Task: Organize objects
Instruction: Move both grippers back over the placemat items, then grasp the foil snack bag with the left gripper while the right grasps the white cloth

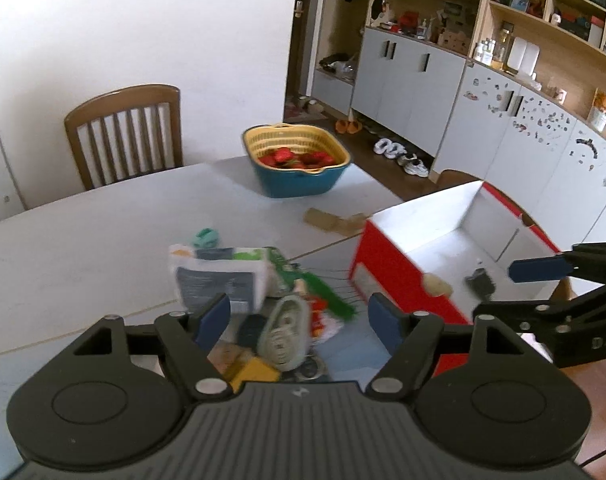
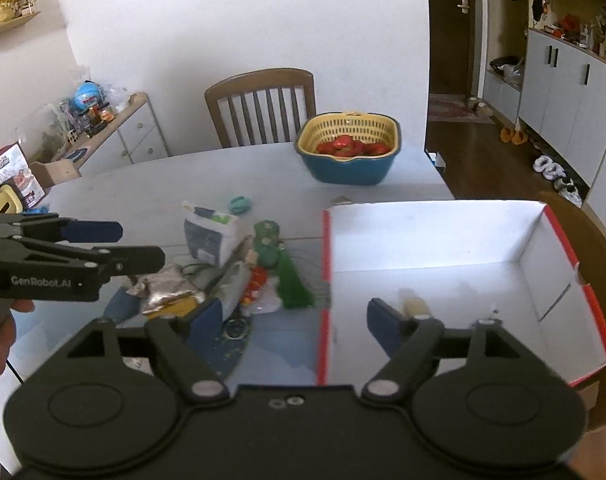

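Tabletop clutter (image 1: 263,304) sits low-center in the left gripper's (image 1: 301,322) view; both grippers, left and right (image 2: 295,322), gape wide, empty, beside the box (image 2: 443,280).

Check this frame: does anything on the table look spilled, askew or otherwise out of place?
Yes. A jumbled pile of packets and trinkets lies heaped beside the red box, with a white pouch tilted on top. The strawberry basket sits upright.

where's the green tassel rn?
The green tassel lies flat on the table at the right edge of the clutter pile, just left of the red box wall. In the left wrist view it sits between the pile and the box.
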`<state>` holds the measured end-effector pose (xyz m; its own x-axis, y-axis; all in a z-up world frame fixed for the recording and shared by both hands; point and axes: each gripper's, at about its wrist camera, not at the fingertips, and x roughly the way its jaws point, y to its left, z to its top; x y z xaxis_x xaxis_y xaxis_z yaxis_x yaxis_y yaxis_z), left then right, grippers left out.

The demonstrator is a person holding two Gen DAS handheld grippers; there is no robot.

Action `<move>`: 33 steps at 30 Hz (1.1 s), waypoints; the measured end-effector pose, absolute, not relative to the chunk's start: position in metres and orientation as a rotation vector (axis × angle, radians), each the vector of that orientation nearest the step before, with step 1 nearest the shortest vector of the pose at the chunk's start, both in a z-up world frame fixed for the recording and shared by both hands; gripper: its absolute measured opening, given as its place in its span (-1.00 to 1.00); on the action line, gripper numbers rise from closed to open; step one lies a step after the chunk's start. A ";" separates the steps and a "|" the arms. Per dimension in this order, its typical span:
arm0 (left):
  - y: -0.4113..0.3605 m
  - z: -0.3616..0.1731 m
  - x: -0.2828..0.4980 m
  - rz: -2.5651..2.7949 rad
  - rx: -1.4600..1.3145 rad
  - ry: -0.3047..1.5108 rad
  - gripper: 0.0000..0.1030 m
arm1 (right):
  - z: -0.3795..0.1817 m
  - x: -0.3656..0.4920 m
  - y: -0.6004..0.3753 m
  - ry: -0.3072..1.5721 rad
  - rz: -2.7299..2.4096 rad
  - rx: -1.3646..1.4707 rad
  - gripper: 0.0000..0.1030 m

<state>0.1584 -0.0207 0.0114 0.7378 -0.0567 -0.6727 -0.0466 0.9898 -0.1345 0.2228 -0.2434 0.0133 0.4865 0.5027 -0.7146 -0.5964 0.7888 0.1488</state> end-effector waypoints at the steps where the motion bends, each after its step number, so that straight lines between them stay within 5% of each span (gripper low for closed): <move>1: -0.016 0.011 0.157 -0.004 -0.142 0.741 0.49 | 0.013 0.220 -0.240 0.825 0.672 -0.123 0.59; 19: 0.050 -0.039 0.142 0.019 -0.157 0.814 0.80 | -0.031 0.176 -0.156 0.929 0.746 -0.154 0.68; 21: 0.053 -0.047 0.143 0.013 -0.154 0.817 1.00 | -0.038 0.172 -0.148 0.947 0.757 -0.167 0.68; 33: 0.070 -0.088 0.168 0.000 -0.122 0.819 1.00 | -0.077 0.151 -0.109 0.998 0.800 -0.264 0.68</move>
